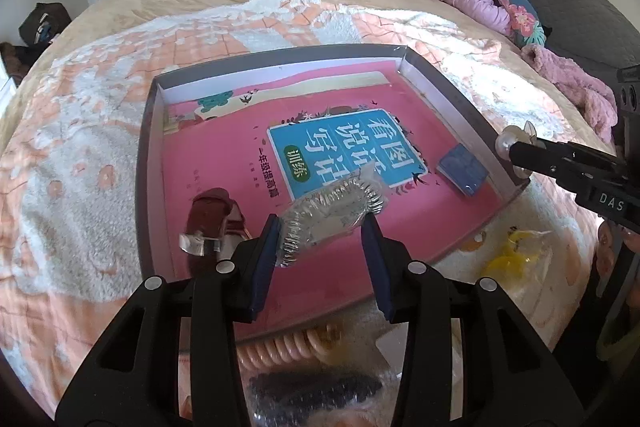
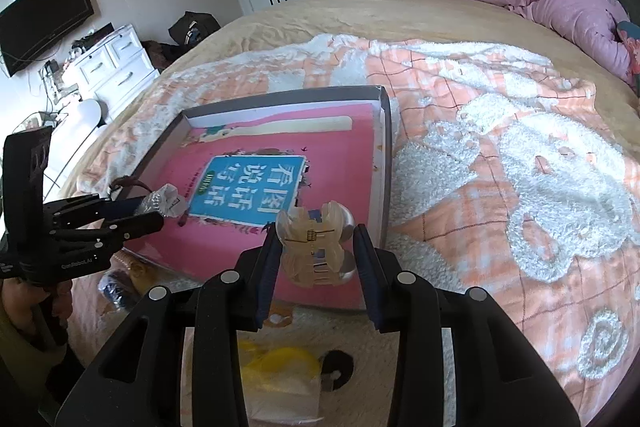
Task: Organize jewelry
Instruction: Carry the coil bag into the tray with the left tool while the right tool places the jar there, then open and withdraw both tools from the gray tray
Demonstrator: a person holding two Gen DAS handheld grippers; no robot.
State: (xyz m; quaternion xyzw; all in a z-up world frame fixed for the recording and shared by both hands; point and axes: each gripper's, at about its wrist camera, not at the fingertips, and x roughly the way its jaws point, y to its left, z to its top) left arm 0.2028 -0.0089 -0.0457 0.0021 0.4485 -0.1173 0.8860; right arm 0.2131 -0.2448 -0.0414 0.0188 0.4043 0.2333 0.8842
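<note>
Your left gripper [image 1: 326, 237] clamps a clear packet of silver jewelry [image 1: 332, 213], pinched between its jaws and hanging over the tray [image 1: 424, 75] w/ the pink book [image 1: 224, 163] lining it, prob. so it can drop in beside the dark-red clip [image 1: 212, 215], just left of the jaws. Your right gripper [image 2: 316, 251] grips a translucent claw clip [image 2: 314, 247], jaws clenched on its sides, held above the tray's near right corner, ready to set down.

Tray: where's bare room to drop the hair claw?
Inside the tray, the book cover is bare from the far wall to the brown clip, and near the right wall in front of the blue box. Crowded: tray's near edge, with the bagged silver piece, coil hair tie and yellow bagged item. The hair claw hangs there.
</note>
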